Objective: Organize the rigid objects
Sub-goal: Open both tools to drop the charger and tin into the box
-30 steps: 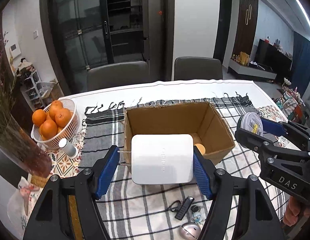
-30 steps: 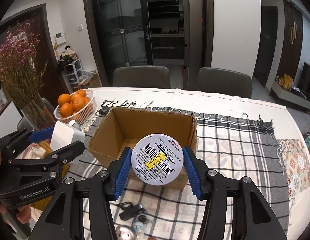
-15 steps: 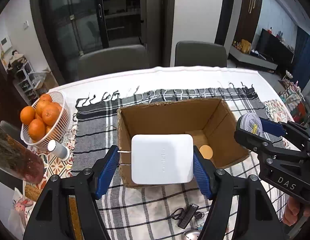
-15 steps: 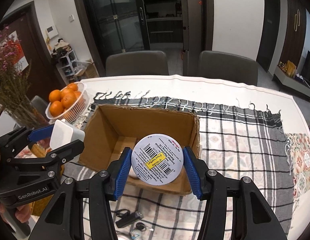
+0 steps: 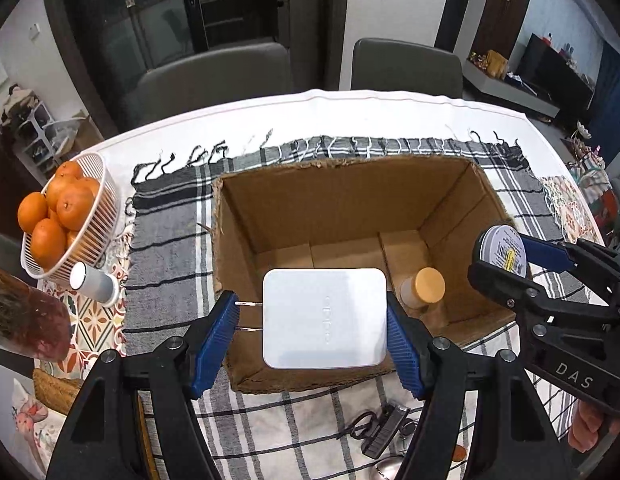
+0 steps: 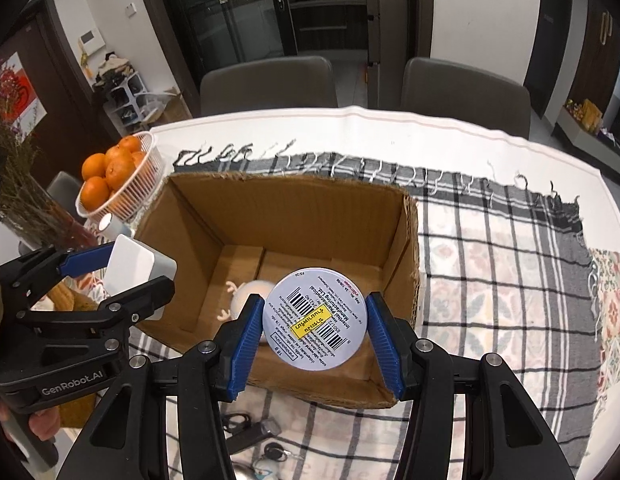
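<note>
Dining room, two grey chairs at the far edge of the surface [image 5: 390,108], a checked cloth [image 6: 510,264] spread across it. At its middle sits the open cardboard box [image 5: 350,200]. The left tongs [image 5: 312,336] are clamped on a white charger [image 5: 324,318] — prongs against the left pad — held above the box's near wall. The right tongs [image 6: 314,334] grip a round tin [image 6: 315,318], barcode label up, over the box's near right corner. Inside the box: a cork-lidded jar [image 5: 424,288]. A basket of oranges [image 5: 66,216] stands at the surface's left edge — keys [image 5: 384,426] lie near the front edge.
</note>
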{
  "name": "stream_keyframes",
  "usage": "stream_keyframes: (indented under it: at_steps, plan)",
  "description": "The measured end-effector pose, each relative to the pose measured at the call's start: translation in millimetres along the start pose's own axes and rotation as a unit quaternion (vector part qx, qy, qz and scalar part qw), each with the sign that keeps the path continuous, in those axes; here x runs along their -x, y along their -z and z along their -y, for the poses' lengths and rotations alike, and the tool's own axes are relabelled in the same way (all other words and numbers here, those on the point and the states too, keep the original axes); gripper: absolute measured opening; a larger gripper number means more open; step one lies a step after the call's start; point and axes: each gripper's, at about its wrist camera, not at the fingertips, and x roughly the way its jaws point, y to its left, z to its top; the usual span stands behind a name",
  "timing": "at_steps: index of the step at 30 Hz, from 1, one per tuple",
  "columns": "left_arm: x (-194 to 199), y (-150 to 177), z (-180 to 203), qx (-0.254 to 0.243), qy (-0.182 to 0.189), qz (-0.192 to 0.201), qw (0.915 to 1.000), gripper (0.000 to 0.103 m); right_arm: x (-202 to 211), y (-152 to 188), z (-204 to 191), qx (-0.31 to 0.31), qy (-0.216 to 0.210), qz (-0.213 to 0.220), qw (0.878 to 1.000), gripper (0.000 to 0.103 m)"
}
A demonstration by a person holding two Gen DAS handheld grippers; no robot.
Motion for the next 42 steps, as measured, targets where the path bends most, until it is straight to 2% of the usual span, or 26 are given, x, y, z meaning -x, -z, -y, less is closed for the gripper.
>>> stream_keyframes:
  at_steps: [7, 13, 27, 34, 42]
  plan:
    - [-10.5, 1.8, 1.6, 0.005, 0.002, -0.011, 0.9999, 0.07, -10.8, 7.0, 4.4, -0.009, -0.004, -0.018, 1.0, 0.054]
    - [2.0, 4.9, 5.8, -0.002, -0.007, 0.008, 0.9999, 0.07, -7.1, 10.5, 4.8, -0.012, -0.004, -0.015, 1.0, 0.054]
    - [50.1, 38.6, 18.0, -0.011, -0.018, 0.059, 0.998, 0.07, 37.6, 34.4, -4.3, 0.009, 0.008, 0.03, 0.999, 0.054]
    - [78.5, 62.1, 30.0, -0.026, -0.014, 0.091, 0.9954, 0.071, 62.7, 56.8, -8.9, 0.019, 0.005, 0.047, 0.999, 0.054]
    - [97.3, 86.6, 37.1, -0.026, 0.0, 0.104, 0.9942, 0.073, 84.0, 77.8, -13.5, 0.031, 0.001, 0.055, 0.998, 0.054]
